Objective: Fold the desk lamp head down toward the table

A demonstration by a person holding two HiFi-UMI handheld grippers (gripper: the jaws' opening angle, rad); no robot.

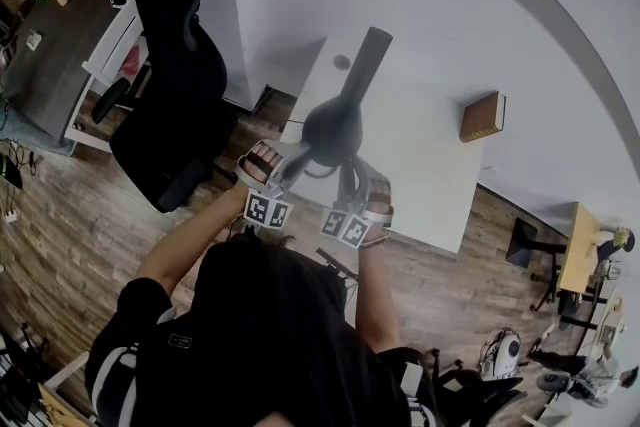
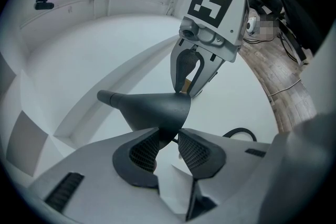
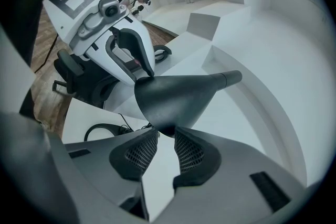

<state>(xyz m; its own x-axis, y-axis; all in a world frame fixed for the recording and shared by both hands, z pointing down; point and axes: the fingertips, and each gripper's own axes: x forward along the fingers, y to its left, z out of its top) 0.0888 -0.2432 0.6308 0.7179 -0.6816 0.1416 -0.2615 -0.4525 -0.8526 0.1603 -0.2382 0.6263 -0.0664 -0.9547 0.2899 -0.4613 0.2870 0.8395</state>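
Observation:
A black desk lamp stands on the white table [image 1: 436, 177]. Its cone-shaped head [image 1: 331, 129] is raised and its arm [image 1: 368, 56] runs toward the wall. My left gripper [image 1: 285, 160] comes at the head from the left and my right gripper [image 1: 352, 177] from the right. In the left gripper view the jaws [image 2: 168, 136] are shut on the lower rim of the lamp head [image 2: 152, 106], and the right gripper [image 2: 195, 68] shows across from it. The right gripper view has the jaws [image 3: 161, 136] pinching the opposite rim of the head [image 3: 178, 93], with the left gripper [image 3: 131, 55] behind.
A brown book [image 1: 483, 116] lies on the table at the right. A black office chair [image 1: 175, 85] stands left of the table on the wood floor. A black cable [image 2: 240, 134] loops on the tabletop near the lamp. A dark table [image 1: 50, 55] is far left.

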